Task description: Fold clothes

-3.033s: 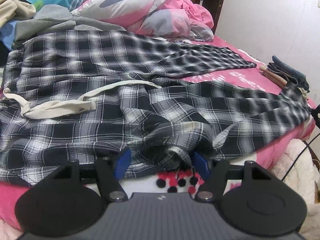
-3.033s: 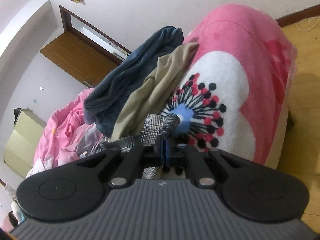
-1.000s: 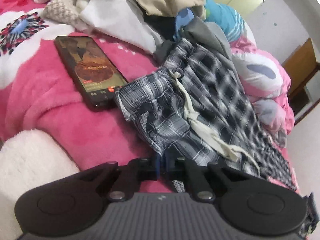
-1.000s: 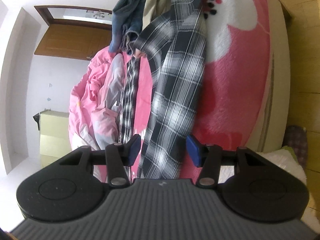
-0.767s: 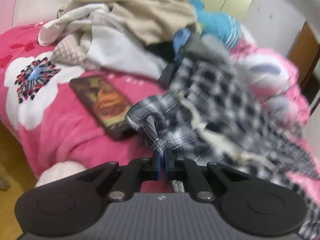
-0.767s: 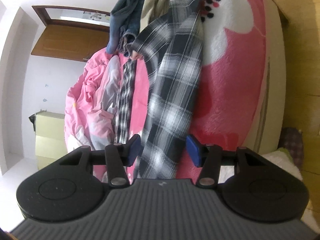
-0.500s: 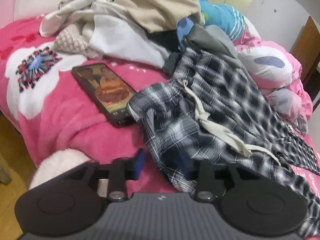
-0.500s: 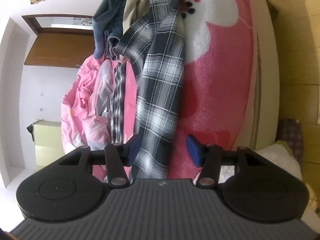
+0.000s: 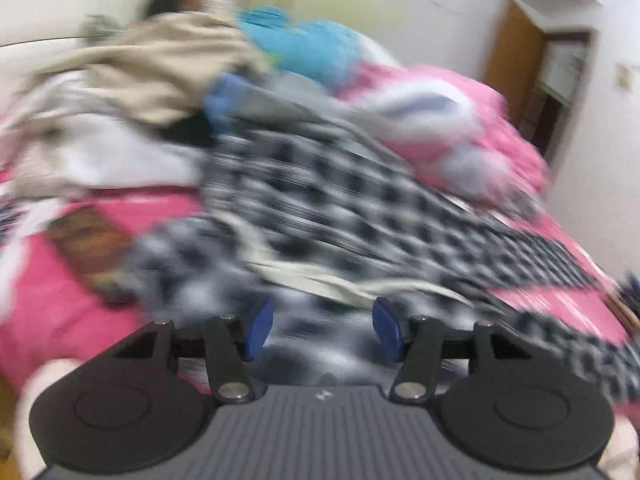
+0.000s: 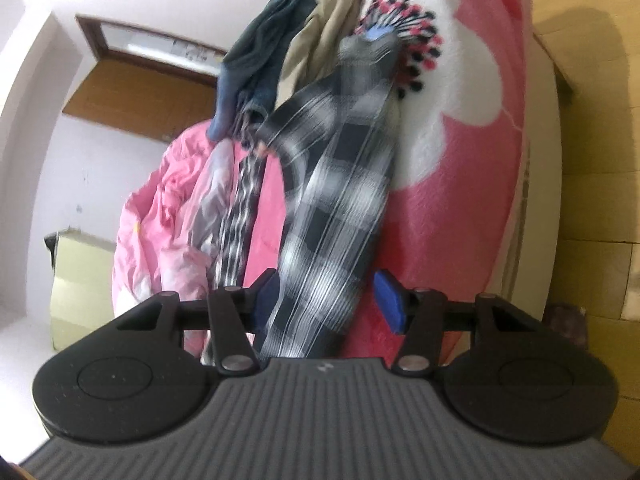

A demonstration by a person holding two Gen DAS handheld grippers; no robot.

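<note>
Black-and-white plaid trousers [image 9: 320, 200] with a cream drawstring [image 9: 344, 280] lie spread on the pink flowered blanket [image 9: 48, 304]; this left wrist view is blurred. My left gripper [image 9: 323, 326] hangs above the waistband end, its jaws opening, and no cloth is pinched between the blue pads. In the right wrist view a plaid trouser leg [image 10: 340, 184] runs away from my right gripper [image 10: 327, 300]. That gripper is open, the leg passing between its blue pads [image 10: 390, 300] without being squeezed.
A dark phone [image 9: 86, 248] lies on the blanket left of the waistband. A heap of beige, white and blue clothes [image 9: 160, 76] fills the back, a pink quilt [image 9: 460, 128] the right. Folded navy and khaki garments [image 10: 288, 40] sit past the leg's end. Wooden floor [image 10: 592, 160] borders the bed.
My left gripper was shut on the waistband, then let it go and spread its jaws while lifting and swinging. The right gripper stayed open over the trouser leg.
</note>
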